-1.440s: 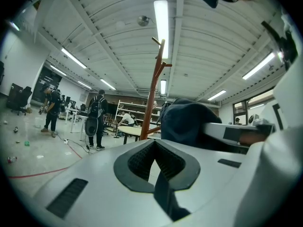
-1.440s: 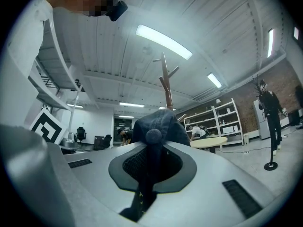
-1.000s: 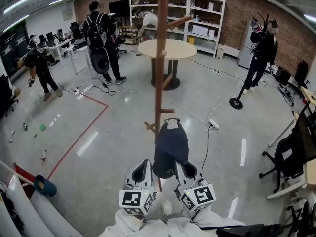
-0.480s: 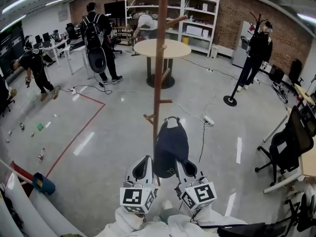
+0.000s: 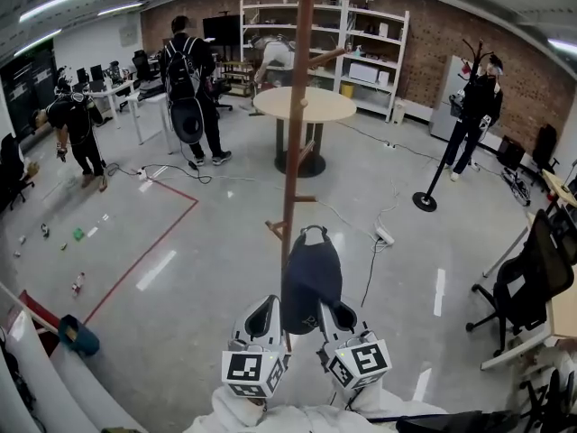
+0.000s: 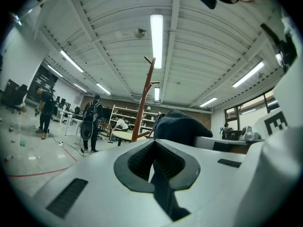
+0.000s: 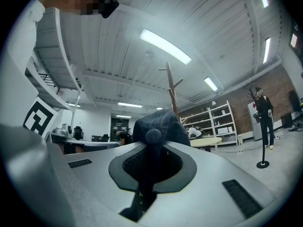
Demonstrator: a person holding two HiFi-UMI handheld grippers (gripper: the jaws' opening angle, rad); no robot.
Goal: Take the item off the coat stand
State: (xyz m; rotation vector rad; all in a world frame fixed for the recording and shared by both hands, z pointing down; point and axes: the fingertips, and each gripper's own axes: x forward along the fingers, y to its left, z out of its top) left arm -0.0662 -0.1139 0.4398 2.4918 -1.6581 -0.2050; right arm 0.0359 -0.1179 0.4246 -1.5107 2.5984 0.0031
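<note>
Head view: dark cap point(image 5: 311, 273) hangs against the lower pole of the coat stand point(image 5: 296, 106), just under its low pegs; we cannot tell whether it is hooked. Left claw point(image 5: 268, 307) and right claw point(image 5: 335, 314) sit at its near edge, one on each side. Left gripper view: jaws drawn together, a dark strip in the seam. The cap lies just right of them, and we cannot confirm pinched cloth. Right gripper view: jaws closed on the cap's cloth, its crown button directly above them.
</note>
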